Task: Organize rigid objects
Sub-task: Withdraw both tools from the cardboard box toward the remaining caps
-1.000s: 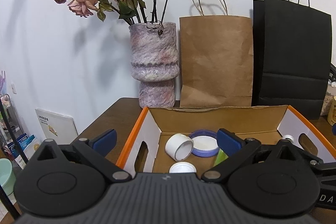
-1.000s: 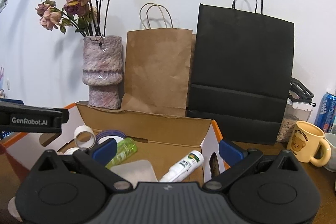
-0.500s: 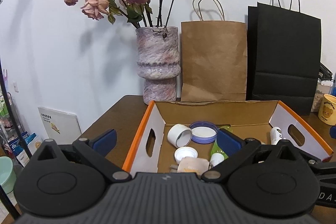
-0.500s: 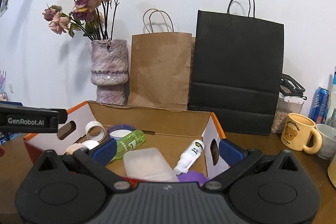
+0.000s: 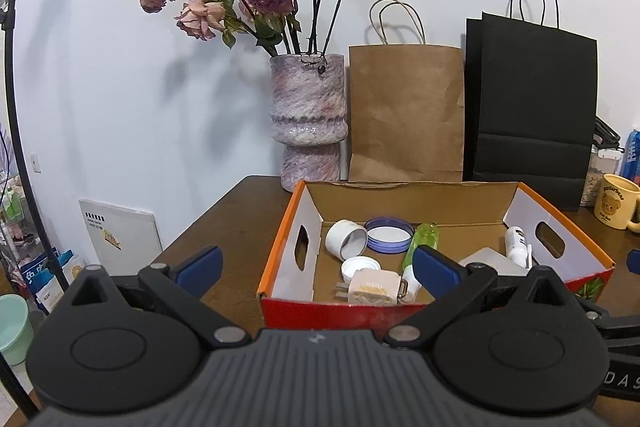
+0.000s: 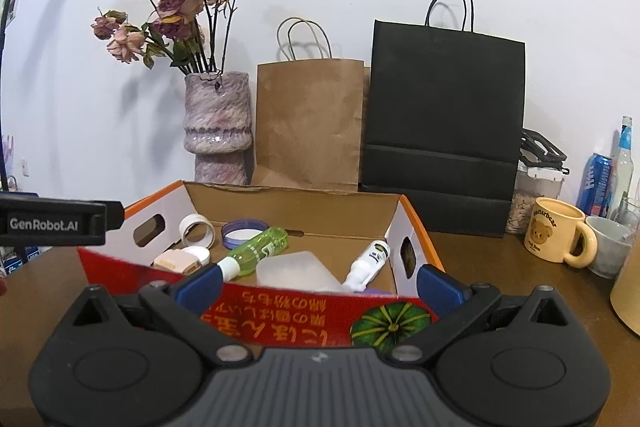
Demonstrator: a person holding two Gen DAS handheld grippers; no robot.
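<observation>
An open cardboard box (image 5: 280,263) (image 6: 304,319) with red front and orange rims sits on the brown table. It holds a white tape roll (image 5: 346,239) (image 6: 196,229), a purple-rimmed lid (image 5: 390,234) (image 6: 244,231), a green bottle (image 5: 425,235) (image 6: 260,247), a white cap (image 5: 360,267), a beige plug adapter (image 5: 374,287) (image 6: 176,261), a clear case (image 6: 294,271) and a white tube (image 5: 516,241) (image 6: 370,259). My left gripper (image 5: 316,265) is open and empty before the box's left front corner. My right gripper (image 6: 320,281) is open and empty before the box front.
A vase of dried roses (image 5: 307,123) (image 6: 218,129), a brown paper bag (image 5: 404,115) and a black bag (image 6: 444,131) stand behind the box. A yellow bear mug (image 6: 558,235), a grey cup (image 6: 610,247), a can (image 6: 600,183) and a jar (image 6: 532,199) stand at the right.
Both grippers have pulled back from over the box, staying open and empty. The box front and more of its contents have come into view.
</observation>
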